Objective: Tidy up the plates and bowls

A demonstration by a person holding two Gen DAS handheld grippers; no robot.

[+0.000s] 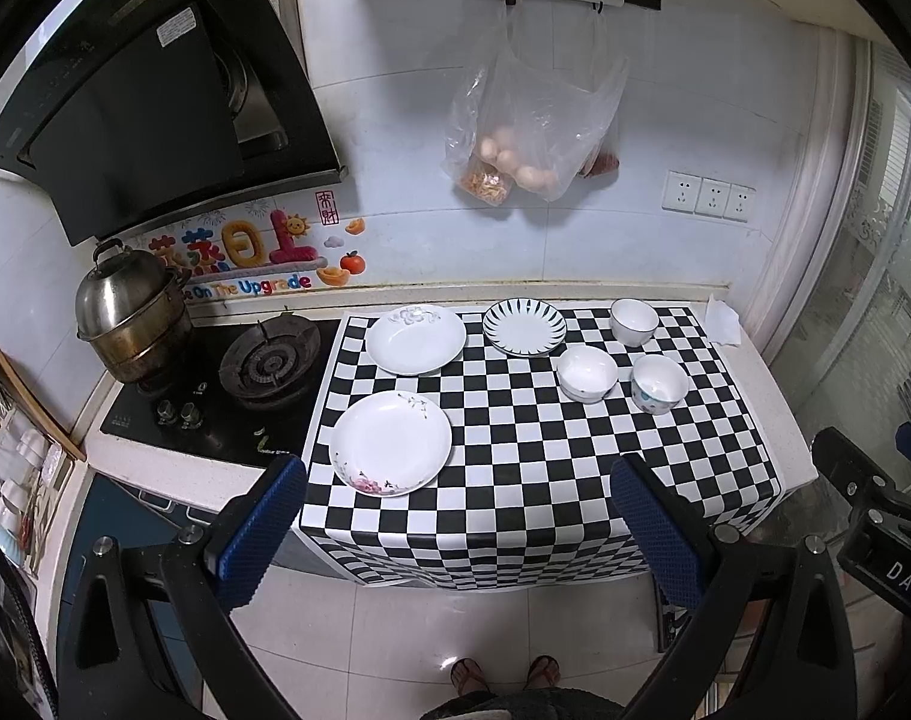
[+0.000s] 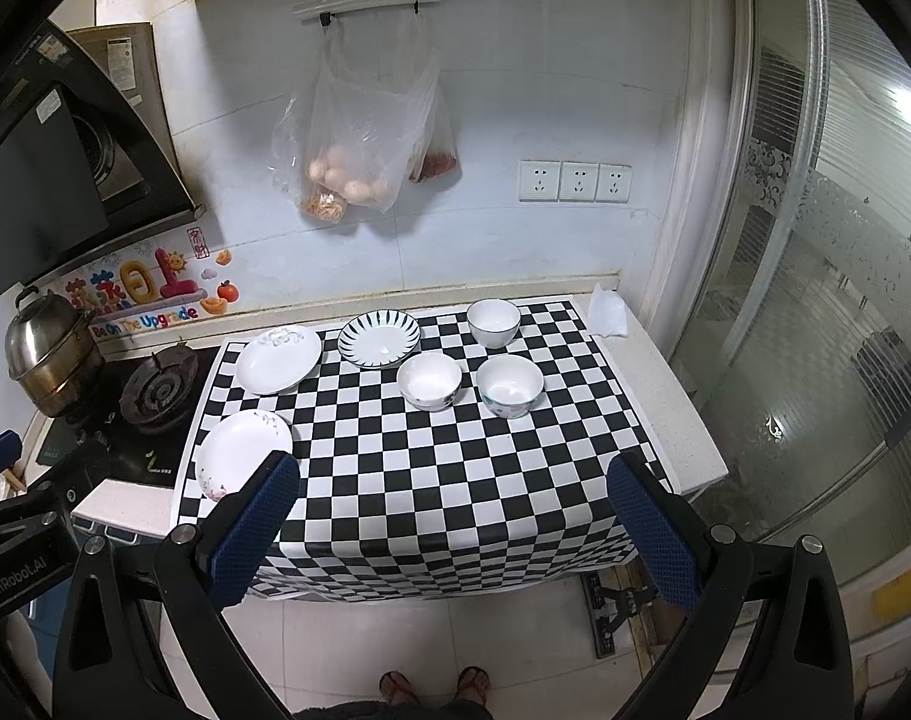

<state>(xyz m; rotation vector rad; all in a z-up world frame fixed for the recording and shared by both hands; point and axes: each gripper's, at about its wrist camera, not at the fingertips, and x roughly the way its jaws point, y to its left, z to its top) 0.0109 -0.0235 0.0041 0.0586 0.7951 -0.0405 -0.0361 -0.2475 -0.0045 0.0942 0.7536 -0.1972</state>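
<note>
A pale counter (image 2: 677,414) carries a checkered cloth (image 2: 431,480) whose front edge hangs over. On the cloth, from its middle: a white plate (image 2: 242,450) at 8 o'clock, another plate (image 2: 278,360) at 10, a striped plate (image 2: 378,339) at 11, three bowls, apart, at 12 to 1 (image 2: 429,381) (image 2: 509,385) (image 2: 493,322). A tissue (image 2: 608,312) lies on the bare counter at 2, a stove (image 2: 155,396) at 9.

Black-and-white checkered cloth (image 1: 515,468). Two white plates (image 1: 390,443) (image 1: 415,339) carry small floral prints; a third plate (image 1: 524,327) has dark radiating rim stripes. White bowls (image 1: 587,373). Blue gripper pads (image 1: 263,534).
</note>
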